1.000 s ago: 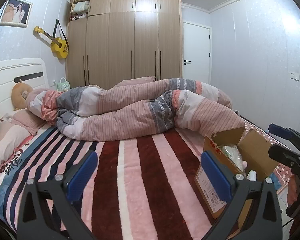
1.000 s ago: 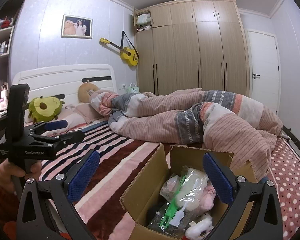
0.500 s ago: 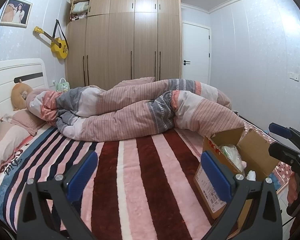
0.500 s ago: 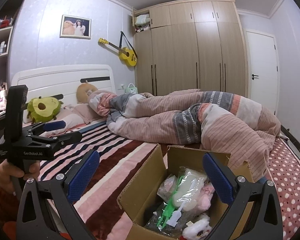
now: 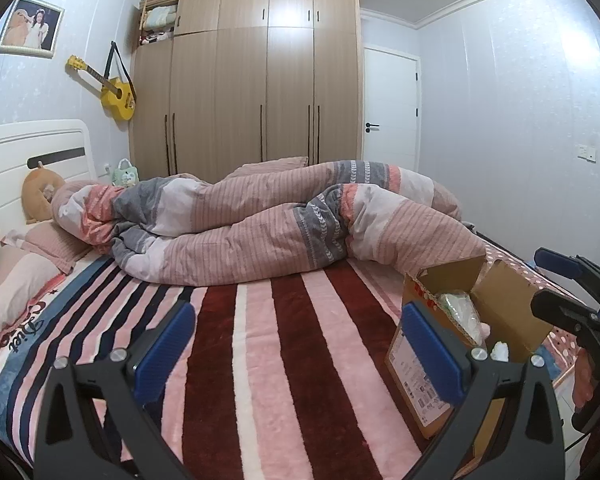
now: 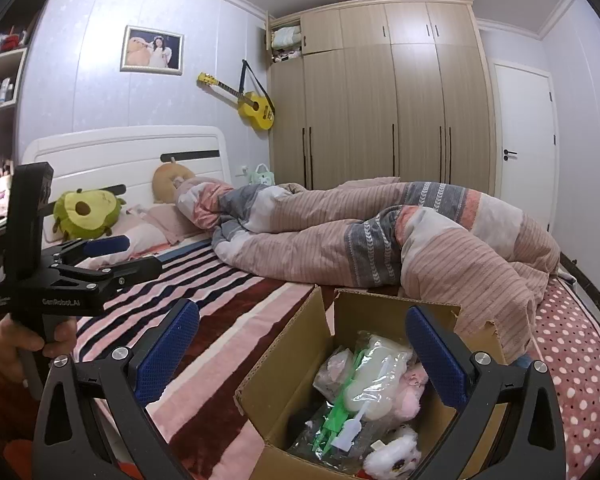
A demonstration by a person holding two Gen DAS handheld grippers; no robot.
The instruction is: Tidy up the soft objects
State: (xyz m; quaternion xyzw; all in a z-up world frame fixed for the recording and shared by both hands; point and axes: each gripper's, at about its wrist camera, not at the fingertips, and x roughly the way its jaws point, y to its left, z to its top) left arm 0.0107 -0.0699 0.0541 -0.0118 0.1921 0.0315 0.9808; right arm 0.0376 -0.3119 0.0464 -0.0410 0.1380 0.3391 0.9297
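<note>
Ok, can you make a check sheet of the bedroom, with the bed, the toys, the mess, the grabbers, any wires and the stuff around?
Surface: striped blanket covers the bed; rumpled duvet lies across its far part.
Job's things: open cardboard box sits on the blanket, holding bagged soft toys; avocado plush lies by the pillows.
Clutter: nothing seen loose on the blanket's bare stripes.
Grippers: left gripper with jaws open, empty, above the blanket; right gripper with jaws open, empty, above the box.
Cables: nothing seen.
Surroundings: wardrobe, yellow guitar on the wall, closed white door.
</note>
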